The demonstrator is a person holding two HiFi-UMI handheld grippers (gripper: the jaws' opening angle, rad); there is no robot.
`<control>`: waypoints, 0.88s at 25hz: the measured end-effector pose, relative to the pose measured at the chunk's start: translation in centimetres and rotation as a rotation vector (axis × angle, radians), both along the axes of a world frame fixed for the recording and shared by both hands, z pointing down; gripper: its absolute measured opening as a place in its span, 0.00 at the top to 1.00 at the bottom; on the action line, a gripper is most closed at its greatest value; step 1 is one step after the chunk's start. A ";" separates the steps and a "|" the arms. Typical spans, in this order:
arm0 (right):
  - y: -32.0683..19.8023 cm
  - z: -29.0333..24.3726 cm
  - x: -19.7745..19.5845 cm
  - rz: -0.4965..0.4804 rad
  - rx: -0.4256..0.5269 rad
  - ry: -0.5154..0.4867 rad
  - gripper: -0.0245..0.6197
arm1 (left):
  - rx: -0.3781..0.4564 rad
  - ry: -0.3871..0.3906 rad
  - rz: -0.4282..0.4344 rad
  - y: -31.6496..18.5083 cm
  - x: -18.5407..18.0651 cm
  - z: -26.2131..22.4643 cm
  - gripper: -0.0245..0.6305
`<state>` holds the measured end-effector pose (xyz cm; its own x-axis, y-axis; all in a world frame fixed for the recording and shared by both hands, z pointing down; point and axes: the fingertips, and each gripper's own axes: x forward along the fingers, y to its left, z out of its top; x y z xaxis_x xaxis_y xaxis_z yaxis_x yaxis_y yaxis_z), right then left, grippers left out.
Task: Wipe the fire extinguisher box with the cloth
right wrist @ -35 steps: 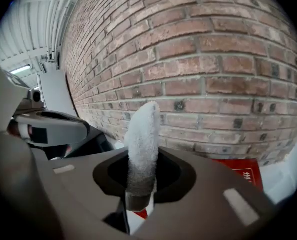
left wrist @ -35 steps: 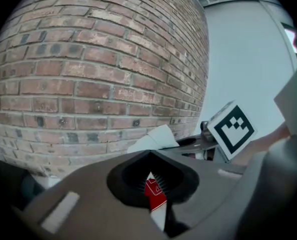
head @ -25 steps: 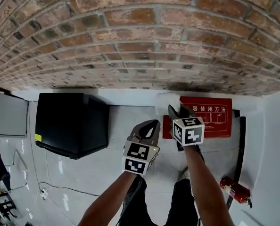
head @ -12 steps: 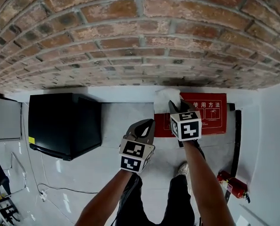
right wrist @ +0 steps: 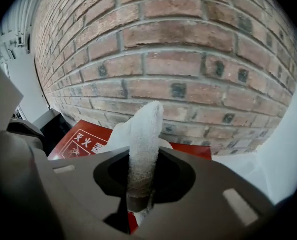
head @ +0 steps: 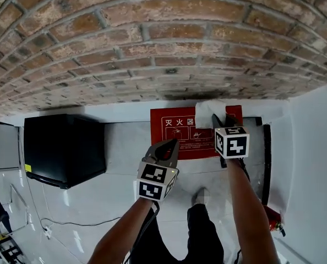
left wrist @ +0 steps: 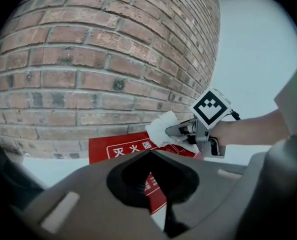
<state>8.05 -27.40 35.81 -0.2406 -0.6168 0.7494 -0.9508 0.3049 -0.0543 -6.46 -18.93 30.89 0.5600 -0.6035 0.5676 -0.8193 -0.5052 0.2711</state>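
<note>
On the box point(head: 177, 144), cloth point(head: 208, 113) (in right gripper point(head: 221, 123)) hides some lettering.

Left tool point(left wrist: 151, 154) jaws together, empty; right tool point(left wrist: 171, 130) holds cloth point(left wrist: 160, 126) on red box point(left wrist: 111, 149)

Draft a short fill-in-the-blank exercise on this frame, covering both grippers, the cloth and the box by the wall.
1. The white cloth is clamped in the jaws of the ____ gripper.
2. The left gripper has its jaws together and holds ____.
3. The fire extinguisher box has a lid coloured ____.
4. The wall behind the box is built of ____.

Missing words: right; nothing; red; brick.
</note>
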 end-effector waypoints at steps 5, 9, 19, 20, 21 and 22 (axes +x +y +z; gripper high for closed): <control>0.0 0.3 6.4 0.043 -0.003 0.021 0.81 | 0.003 0.004 0.006 -0.4 3.7 0.2 0.96; -0.1 0.5 9.9 0.064 0.000 0.030 0.81 | 0.003 0.004 0.005 -0.5 6.0 0.5 0.96; 1.3 -0.5 17.3 0.191 0.005 -0.003 0.82 | 0.006 0.010 0.012 -0.1 9.4 0.2 0.96; 1.3 -1.3 17.1 0.189 0.023 -0.011 0.82 | 0.008 0.010 0.015 0.0 9.5 0.0 0.96; 1.3 -2.1 16.9 0.187 0.038 -0.021 0.82 | 0.011 0.011 0.019 0.1 9.6 -0.2 0.96; 1.3 -2.8 16.5 0.185 0.052 -0.031 0.82 | 0.013 0.012 0.022 0.3 9.5 -0.4 0.96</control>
<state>24.52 -26.10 32.97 -0.1421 -0.6904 0.7093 -0.9890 0.1285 -0.0731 3.06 -18.64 30.50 0.5798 -0.5983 0.5530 -0.8046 -0.5270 0.2735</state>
